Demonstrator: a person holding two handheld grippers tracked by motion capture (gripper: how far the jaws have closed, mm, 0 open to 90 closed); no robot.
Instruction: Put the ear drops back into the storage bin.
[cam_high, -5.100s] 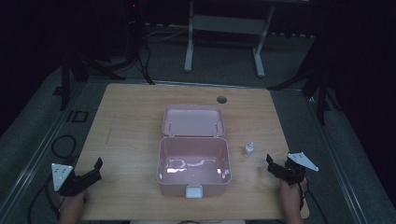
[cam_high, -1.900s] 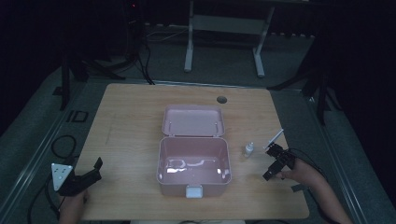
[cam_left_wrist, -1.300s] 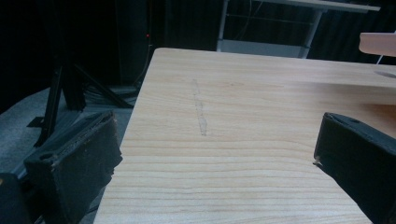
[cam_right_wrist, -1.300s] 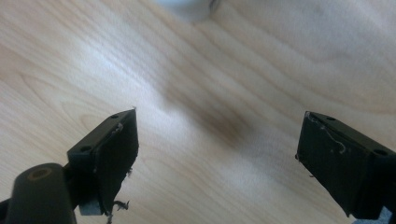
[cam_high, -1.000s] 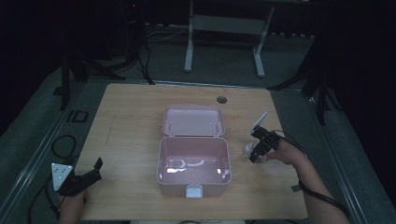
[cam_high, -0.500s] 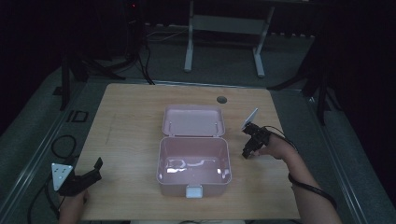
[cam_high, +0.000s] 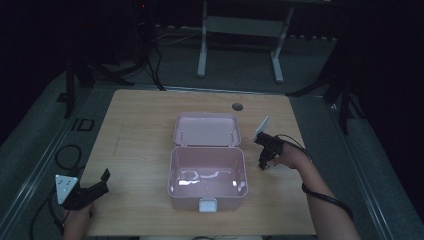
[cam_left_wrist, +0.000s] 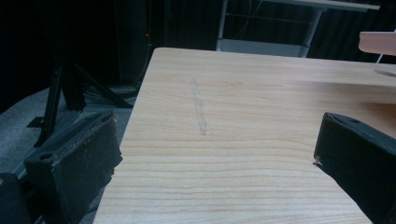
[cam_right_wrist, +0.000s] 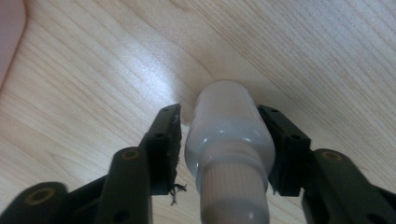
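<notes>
Pale wood with fine straight grain makes up the surface (cam_high: 140, 130), a rectangle with a small round hole (cam_high: 237, 106) near its far edge. At its middle stands a pink plastic box (cam_high: 207, 172) with rounded corners, glossy inside, its lid (cam_high: 207, 129) thrown back flat behind it. My right tongs (cam_right_wrist: 219, 140) point down just to the right of the box, their black arms either side of a small white bottle (cam_right_wrist: 229, 135) with a smooth rounded body and a ribbed cap; they sit close against it, touching or nearly so. My left tongs (cam_high: 97, 184) rest at the near left corner, spread wide and holding nothing.
</notes>
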